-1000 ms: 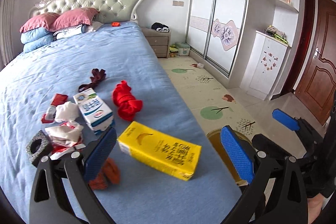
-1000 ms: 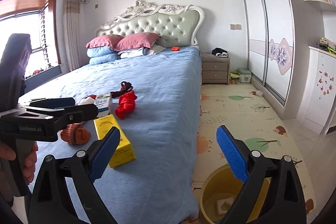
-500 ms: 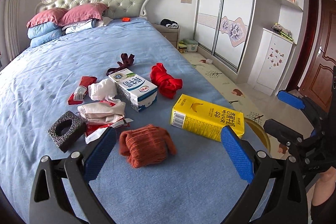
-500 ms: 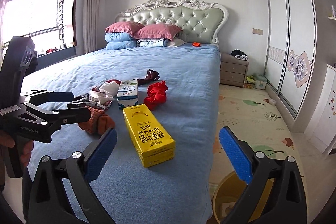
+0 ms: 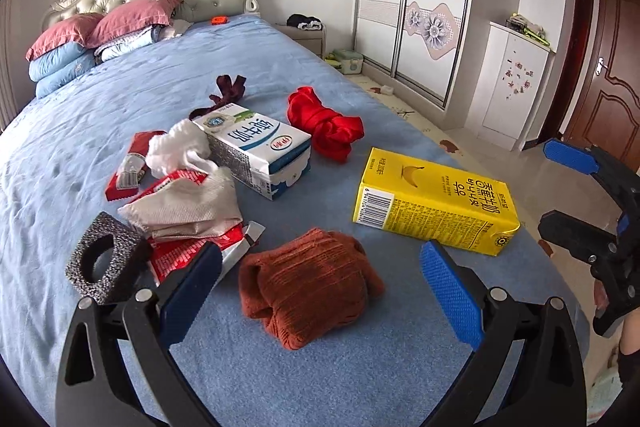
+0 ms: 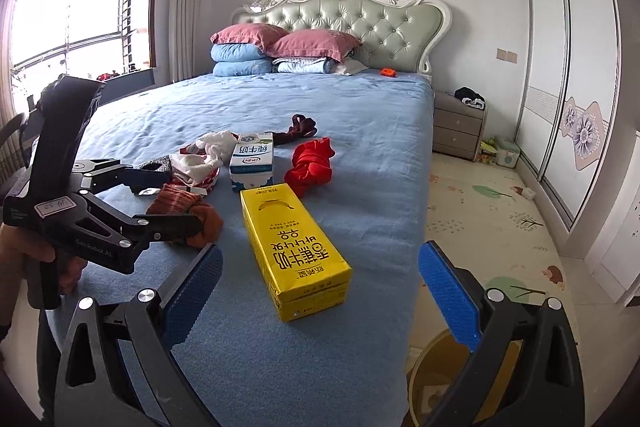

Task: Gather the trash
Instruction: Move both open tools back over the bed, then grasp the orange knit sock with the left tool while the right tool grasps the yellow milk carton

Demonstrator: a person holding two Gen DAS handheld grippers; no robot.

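We see bright daylight from the window (image 6: 76,23), which is blown out to white glare. Both views are sharp at centre, with fisheye bending and black vignette at our edges.

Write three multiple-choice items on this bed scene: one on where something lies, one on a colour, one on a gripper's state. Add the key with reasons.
1. Where does the yellow carton lie?
A. on the floor mat
B. flat on the blue bed, near its edge
C. inside the bin

2. What colour is the balled cloth in front of the left gripper?
A. rust brown
B. green
C. white

3. How is the right gripper?
A. shut on the carton
B. shut on nothing
C. open, holding nothing

Key: B, the carton rests on the bedspread; A, the bundle is rust brown; C, the blue pads stand wide apart with nothing between them.
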